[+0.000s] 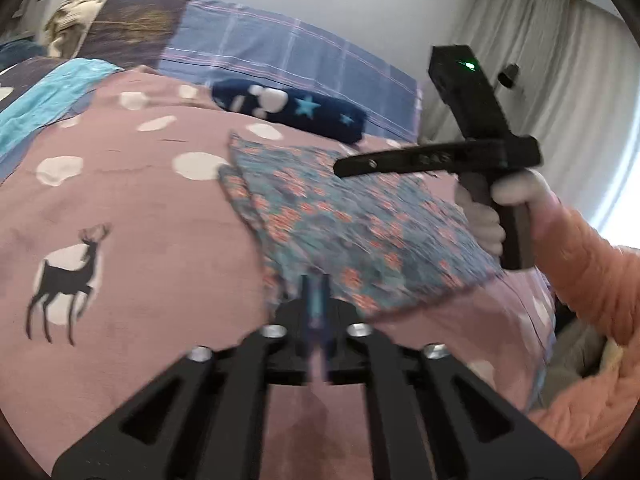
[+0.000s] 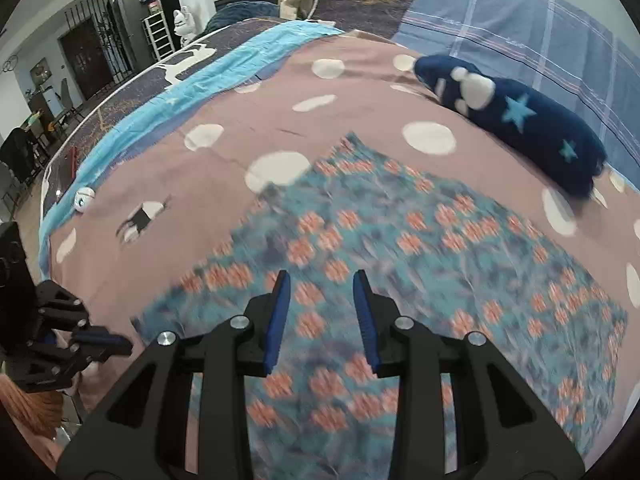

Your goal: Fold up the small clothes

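Lying on the pink bedspread (image 2: 168, 264), the floral cloth (image 2: 420, 248) spreads from the centre toward 4 o'clock in the right wrist view, with a navy cushion (image 2: 520, 120) at 2 o'clock, apart from it. The left tool (image 1: 316, 300) has its fingers pressed together on the cloth's near edge, which looks slightly lifted there. The right tool (image 2: 322, 312) hangs over the cloth with its blue pads (image 2: 280, 312) apart, nothing between them.
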`<move>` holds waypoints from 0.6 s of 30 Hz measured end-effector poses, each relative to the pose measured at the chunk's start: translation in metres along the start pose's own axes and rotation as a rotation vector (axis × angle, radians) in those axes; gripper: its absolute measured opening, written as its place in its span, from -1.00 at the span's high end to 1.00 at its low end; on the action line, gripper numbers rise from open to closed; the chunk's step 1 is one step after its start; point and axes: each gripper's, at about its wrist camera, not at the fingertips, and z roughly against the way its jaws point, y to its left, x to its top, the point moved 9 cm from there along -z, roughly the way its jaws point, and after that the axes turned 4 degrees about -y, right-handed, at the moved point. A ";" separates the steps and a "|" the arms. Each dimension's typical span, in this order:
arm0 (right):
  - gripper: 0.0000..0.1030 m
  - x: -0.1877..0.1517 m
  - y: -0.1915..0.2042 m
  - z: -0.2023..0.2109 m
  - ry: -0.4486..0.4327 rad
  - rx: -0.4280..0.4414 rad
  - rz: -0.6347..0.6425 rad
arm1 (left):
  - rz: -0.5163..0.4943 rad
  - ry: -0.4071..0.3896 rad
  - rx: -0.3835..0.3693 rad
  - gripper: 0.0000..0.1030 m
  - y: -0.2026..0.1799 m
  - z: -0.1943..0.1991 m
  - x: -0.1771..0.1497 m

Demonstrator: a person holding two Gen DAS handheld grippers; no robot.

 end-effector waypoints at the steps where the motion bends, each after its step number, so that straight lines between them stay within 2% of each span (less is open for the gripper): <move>1: 0.36 0.003 0.006 -0.003 0.004 0.011 0.008 | -0.003 -0.006 0.009 0.29 0.002 -0.001 0.002; 5: 0.36 0.003 0.021 -0.007 0.012 0.028 0.053 | -0.031 0.068 0.016 0.30 0.002 -0.024 0.004; 8: 0.33 0.001 0.021 -0.004 0.011 0.023 0.058 | -0.031 0.109 -0.015 0.97 0.002 -0.036 0.005; 12: 0.32 0.002 0.004 0.001 0.007 -0.007 0.027 | -0.007 0.089 -0.044 0.97 0.001 -0.023 0.003; 15: 0.30 0.009 -0.001 0.000 0.003 -0.014 0.025 | 0.018 0.104 -0.084 0.97 0.003 -0.015 -0.008; 18: 0.26 0.023 0.012 -0.015 0.029 -0.001 0.061 | 0.014 0.140 -0.050 0.97 0.006 -0.024 -0.017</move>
